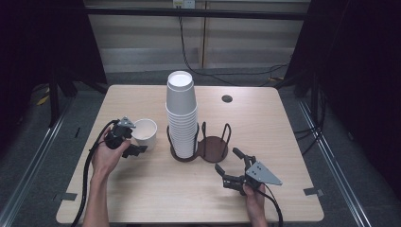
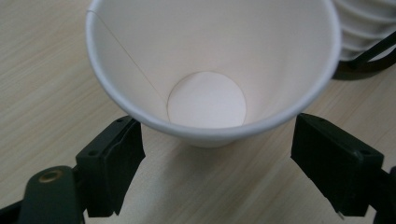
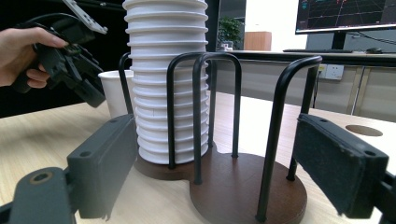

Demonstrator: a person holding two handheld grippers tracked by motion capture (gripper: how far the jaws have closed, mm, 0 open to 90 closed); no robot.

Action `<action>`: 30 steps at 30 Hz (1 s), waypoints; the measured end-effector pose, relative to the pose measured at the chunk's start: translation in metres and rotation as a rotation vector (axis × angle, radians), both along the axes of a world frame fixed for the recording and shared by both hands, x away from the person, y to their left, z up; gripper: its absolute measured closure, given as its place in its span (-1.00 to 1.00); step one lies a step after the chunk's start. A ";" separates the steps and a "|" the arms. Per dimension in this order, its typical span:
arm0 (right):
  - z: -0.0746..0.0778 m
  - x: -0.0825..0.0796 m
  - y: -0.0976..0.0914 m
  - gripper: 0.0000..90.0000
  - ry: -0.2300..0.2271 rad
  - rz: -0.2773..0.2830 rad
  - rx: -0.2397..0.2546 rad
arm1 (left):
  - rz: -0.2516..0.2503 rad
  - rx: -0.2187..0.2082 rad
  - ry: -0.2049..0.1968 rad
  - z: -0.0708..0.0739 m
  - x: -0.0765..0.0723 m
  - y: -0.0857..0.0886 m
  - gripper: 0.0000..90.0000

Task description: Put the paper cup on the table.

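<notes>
Jaws of the left gripper (image 1: pixel 134 144) stand wide apart on either side of a single upright white paper cup (image 1: pixel 144 133) at the table's (image 1: pixel 293 123) left, not touching it. Right gripper (image 1: pixel 228 166), also spread wide and holding nothing, sits near right, facing the dark double cup holder (image 1: pixel 213 147), whose left ring carries a tall stack of inverted cups (image 1: pixel 181 116).

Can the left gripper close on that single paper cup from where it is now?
Probably yes. The left gripper is open, its jaws either side of the single cup standing upright on the table, with nothing between them; it likely needs only a little advance.
</notes>
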State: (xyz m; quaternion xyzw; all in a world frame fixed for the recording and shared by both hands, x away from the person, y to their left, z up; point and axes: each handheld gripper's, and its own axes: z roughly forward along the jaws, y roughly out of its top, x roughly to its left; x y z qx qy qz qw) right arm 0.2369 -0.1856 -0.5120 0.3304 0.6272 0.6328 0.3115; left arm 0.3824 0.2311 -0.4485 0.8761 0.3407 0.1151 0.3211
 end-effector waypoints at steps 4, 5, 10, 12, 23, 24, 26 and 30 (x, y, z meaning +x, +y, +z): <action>0.000 0.000 0.000 -0.70 0.000 -0.001 0.000 | 0.028 -0.052 -0.057 0.002 -0.010 0.004 -0.63; 0.000 0.000 0.000 -0.71 0.000 -0.001 0.000 | 0.028 -0.057 -0.060 0.002 -0.012 0.004 -0.63; 0.000 0.000 0.000 -0.71 -0.003 -0.003 0.000 | 0.031 -0.112 -0.104 0.004 -0.026 0.005 -0.62; 0.000 0.000 0.000 -0.71 -0.001 0.000 0.001 | 0.029 -0.150 -0.116 0.006 -0.032 0.006 -0.62; 0.000 0.000 0.000 -0.71 -0.006 0.000 0.003 | 0.068 -0.251 -0.162 -0.002 -0.054 0.004 -0.62; 0.000 0.000 0.000 -0.71 -0.006 0.001 0.004 | 0.068 -0.264 -0.171 -0.004 -0.058 0.002 -0.62; 0.000 0.000 0.000 -0.71 -0.008 -0.001 0.004 | 0.062 -0.295 -0.189 -0.006 -0.061 0.000 -0.62; 0.000 0.000 0.000 -0.71 -0.008 -0.002 0.005 | 0.056 -0.329 -0.245 -0.008 -0.070 -0.002 -0.62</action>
